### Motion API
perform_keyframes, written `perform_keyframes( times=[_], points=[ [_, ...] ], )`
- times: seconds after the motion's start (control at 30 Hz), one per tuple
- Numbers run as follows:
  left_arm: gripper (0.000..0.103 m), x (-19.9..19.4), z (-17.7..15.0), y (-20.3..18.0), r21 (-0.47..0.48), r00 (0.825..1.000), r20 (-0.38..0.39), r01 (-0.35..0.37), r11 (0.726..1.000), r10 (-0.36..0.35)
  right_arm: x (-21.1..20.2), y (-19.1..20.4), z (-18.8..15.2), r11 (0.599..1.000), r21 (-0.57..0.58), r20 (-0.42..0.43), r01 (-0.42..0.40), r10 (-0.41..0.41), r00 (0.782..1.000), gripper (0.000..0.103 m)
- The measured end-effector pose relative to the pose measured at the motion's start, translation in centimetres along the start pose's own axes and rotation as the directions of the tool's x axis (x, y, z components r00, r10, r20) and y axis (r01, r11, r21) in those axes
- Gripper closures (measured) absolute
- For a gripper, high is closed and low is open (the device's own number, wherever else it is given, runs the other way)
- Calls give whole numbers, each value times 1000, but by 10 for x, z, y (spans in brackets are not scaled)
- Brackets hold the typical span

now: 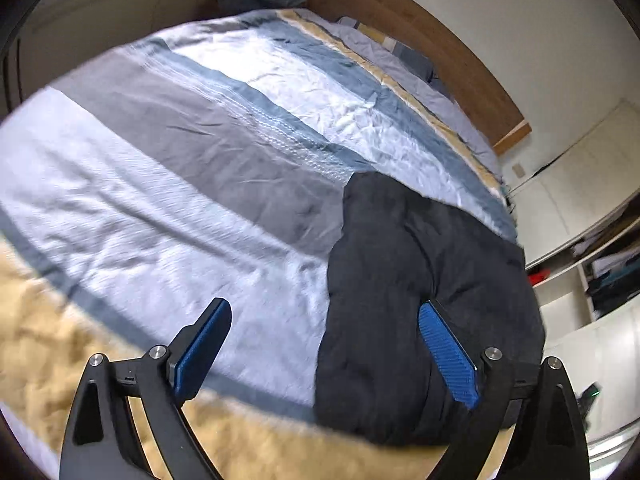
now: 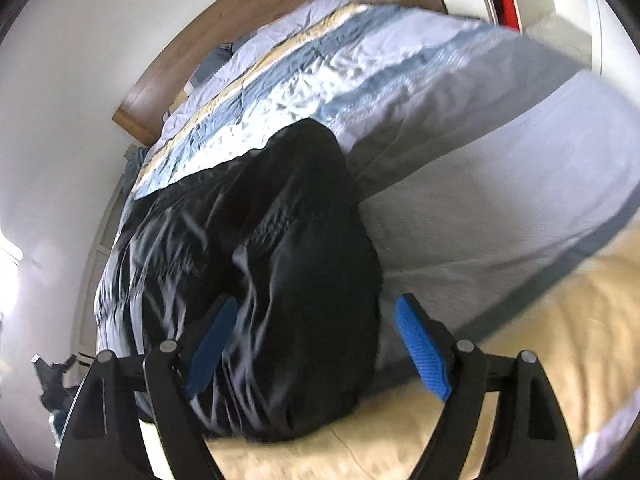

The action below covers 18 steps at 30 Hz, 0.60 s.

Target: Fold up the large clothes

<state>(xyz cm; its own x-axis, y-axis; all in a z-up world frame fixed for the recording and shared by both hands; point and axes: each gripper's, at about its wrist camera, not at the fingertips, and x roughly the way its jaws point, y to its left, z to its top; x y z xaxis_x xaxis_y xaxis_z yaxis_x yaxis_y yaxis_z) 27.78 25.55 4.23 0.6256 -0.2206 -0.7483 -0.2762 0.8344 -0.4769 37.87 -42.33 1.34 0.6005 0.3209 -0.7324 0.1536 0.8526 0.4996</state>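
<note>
Nearest the cameras, the left tongs (image 1: 325,348) and right tongs (image 2: 316,344) are both standing wide open, gripping nothing; each is hanging just above the near end of the garment (image 2: 280,240), its blue pads not pressing the cloth. The dark garment is lying bunched into a thick, compact bundle on the bed (image 1: 160,208), near its foot and toward one side. Judging by that shape, the main folds are looking done, with perhaps tidying left. Beyond, the headboard (image 1: 420,40) is lining the wall.
</note>
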Motion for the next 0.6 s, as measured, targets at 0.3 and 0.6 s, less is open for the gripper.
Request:
perform_keyframes(
  times=[0.3, 0.6],
  points=[
    [1, -47, -95, -18, 73, 998, 65, -29, 997, 24, -72, 31, -76, 983, -174, 58, 61, -52, 997, 22],
    [1, -97, -173, -34, 130, 978, 169, -144, 981, 121, -102, 76, -170, 931, -332, 132, 154, -116, 984, 22]
  ],
)
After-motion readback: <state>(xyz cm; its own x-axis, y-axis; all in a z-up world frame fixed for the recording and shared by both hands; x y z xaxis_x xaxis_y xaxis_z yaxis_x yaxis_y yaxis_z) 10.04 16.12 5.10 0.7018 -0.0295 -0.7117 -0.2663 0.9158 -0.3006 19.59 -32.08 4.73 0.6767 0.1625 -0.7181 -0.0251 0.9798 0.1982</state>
